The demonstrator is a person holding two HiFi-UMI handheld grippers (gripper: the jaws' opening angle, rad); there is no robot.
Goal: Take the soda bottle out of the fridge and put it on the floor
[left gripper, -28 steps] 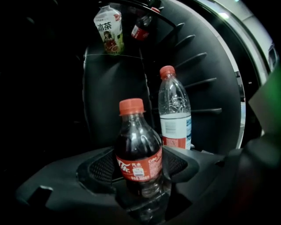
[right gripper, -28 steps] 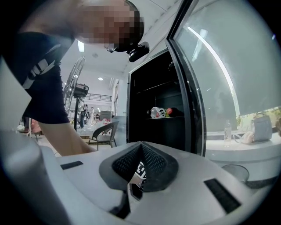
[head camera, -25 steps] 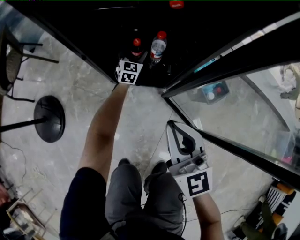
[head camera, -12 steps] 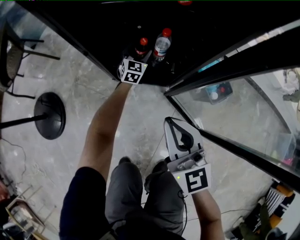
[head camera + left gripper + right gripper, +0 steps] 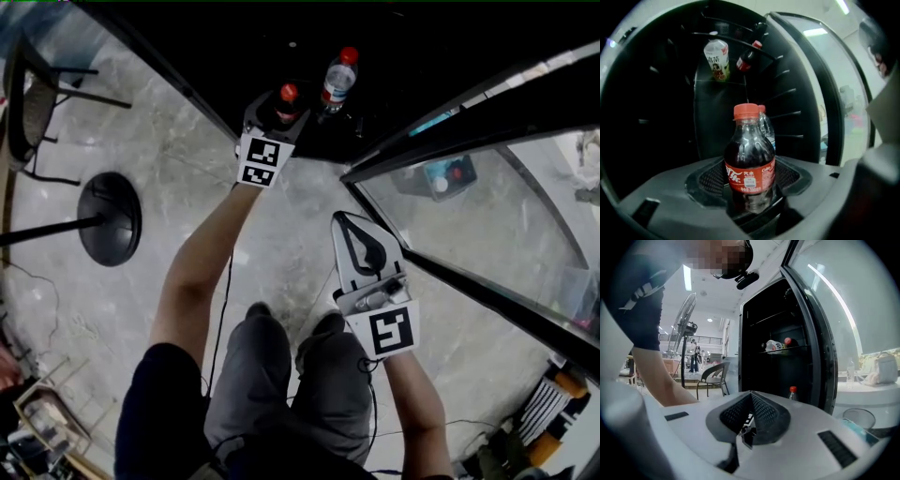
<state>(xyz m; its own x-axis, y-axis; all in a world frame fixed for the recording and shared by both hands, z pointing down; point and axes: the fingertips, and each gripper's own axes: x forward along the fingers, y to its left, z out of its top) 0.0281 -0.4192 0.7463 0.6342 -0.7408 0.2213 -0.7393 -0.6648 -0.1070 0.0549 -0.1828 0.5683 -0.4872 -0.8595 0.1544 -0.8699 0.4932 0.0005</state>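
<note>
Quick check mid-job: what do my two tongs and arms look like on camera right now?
The left tongs and right tongs are both pale grey plastic wedges with black mesh-textured pads inside. Each carries a white cube with black square markers. A thin dark cable trails beside the left arm, which is bare below a dark short sleeve.

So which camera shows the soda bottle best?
Left gripper view: the soda bottle stands large between the left gripper's jaws, label readable. Head view shows only its red cap from above; right gripper view shows nothing clear of it.
</note>
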